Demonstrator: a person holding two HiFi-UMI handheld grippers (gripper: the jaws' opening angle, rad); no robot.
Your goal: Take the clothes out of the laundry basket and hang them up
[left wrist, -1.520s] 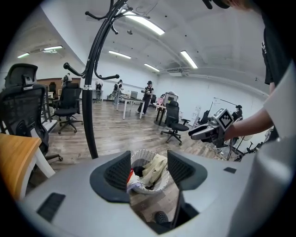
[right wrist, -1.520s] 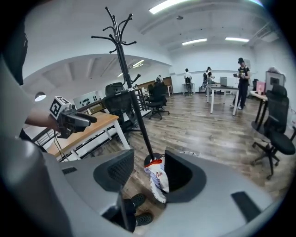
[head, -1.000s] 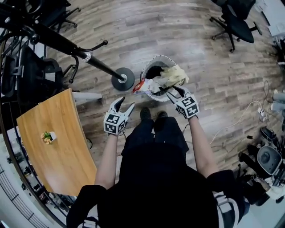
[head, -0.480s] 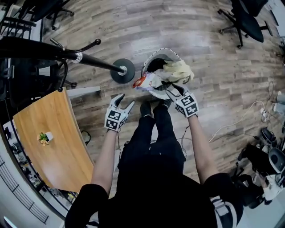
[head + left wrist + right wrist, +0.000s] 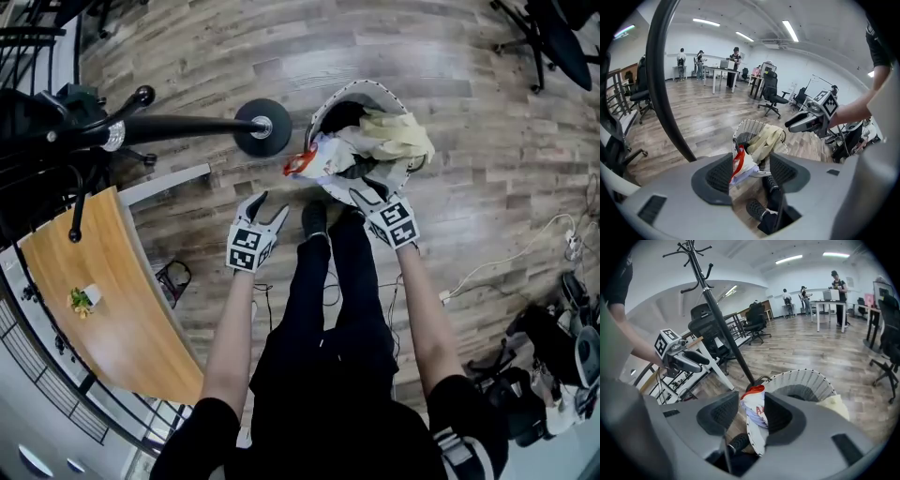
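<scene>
A white mesh laundry basket (image 5: 330,101) stands on the wood floor, heaped with a cream garment (image 5: 401,136) and a white garment with red trim (image 5: 314,161). My right gripper (image 5: 367,192) hangs over the basket's near rim. Its jaws have just been closing but still stand apart. The white garment (image 5: 754,411) shows in the gap, and the pads do not press on it. My left gripper (image 5: 268,206) is open and holds nothing, left of the basket and above the floor. It looks across at the basket (image 5: 750,131) and the right gripper (image 5: 797,124).
A coat stand's round base (image 5: 262,127) sits just left of the basket, its black pole (image 5: 178,124) running left. A wooden table (image 5: 112,319) with a small plant stands at left. The person's shoes (image 5: 314,220) are against the basket. Office chairs and floor cables lie at the right.
Both grippers have sunk toward the floor, the right one down onto the near rim of the basket. The clothes in the basket have not moved.
</scene>
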